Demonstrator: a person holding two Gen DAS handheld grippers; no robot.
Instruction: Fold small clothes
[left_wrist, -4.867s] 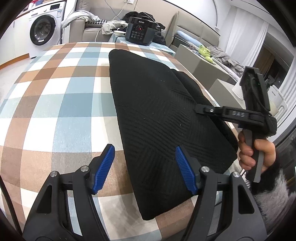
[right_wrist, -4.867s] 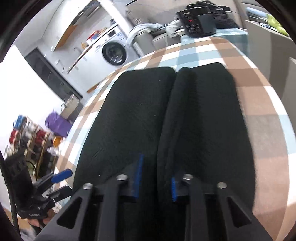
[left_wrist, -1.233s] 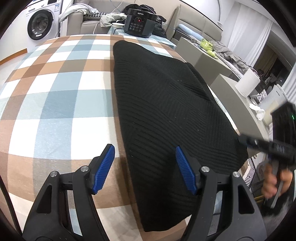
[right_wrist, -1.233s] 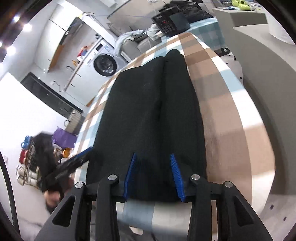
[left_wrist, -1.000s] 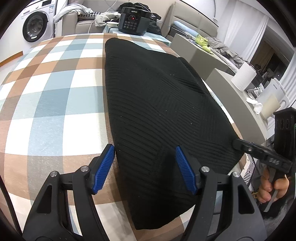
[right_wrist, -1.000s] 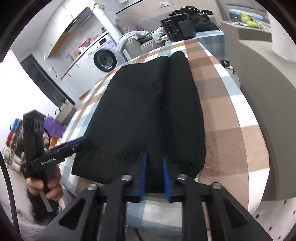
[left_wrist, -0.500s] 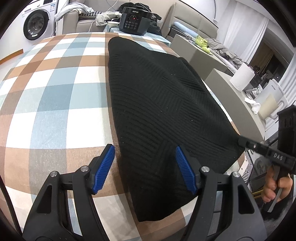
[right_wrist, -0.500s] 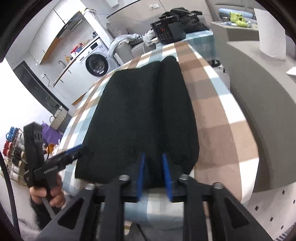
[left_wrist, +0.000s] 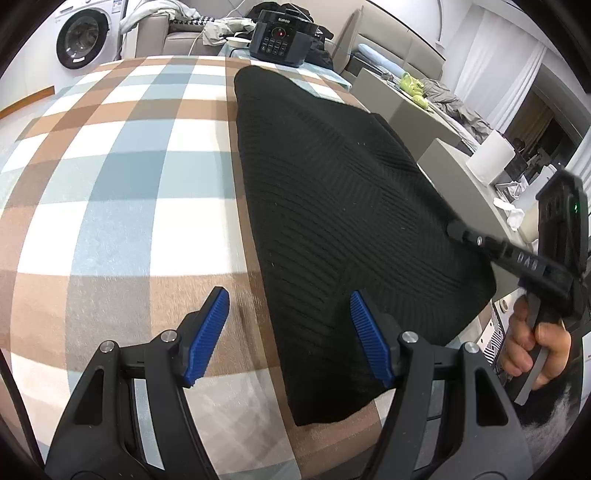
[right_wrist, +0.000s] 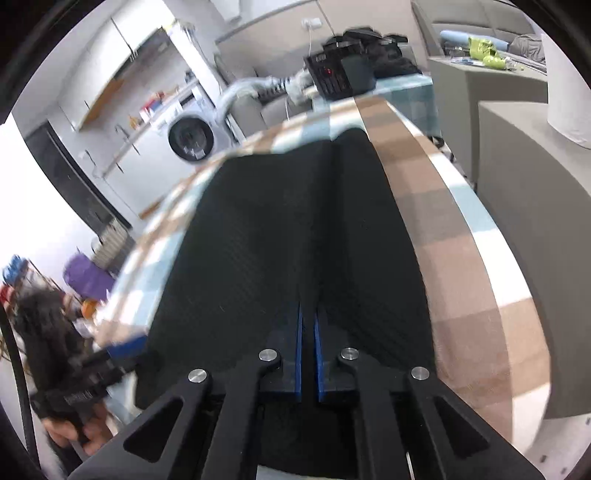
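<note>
A black knit garment (left_wrist: 332, 184) lies folded lengthwise on the checked tablecloth (left_wrist: 129, 184), running away from me. My left gripper (left_wrist: 288, 295) hovers open over its near left edge; the right blue pad is over the cloth and the left one over bare table. My right gripper (right_wrist: 307, 314) sits at the garment's (right_wrist: 277, 229) near edge by the centre crease. Its jaws are closing to a thin slit with a sliver of black knit between the pads. In the left wrist view its tip (left_wrist: 452, 226) rests on the garment's right edge, held by a hand (left_wrist: 535, 350).
A black pressure cooker (left_wrist: 280, 35) stands at the table's far end. A washing machine (left_wrist: 83, 38) is at the back left. A grey counter (left_wrist: 443, 158) with a paper roll (left_wrist: 489, 157) runs close along the table's right edge.
My right gripper pushed forward over the garment's near edge and its pads drew almost together. The left gripper stayed put and open.
</note>
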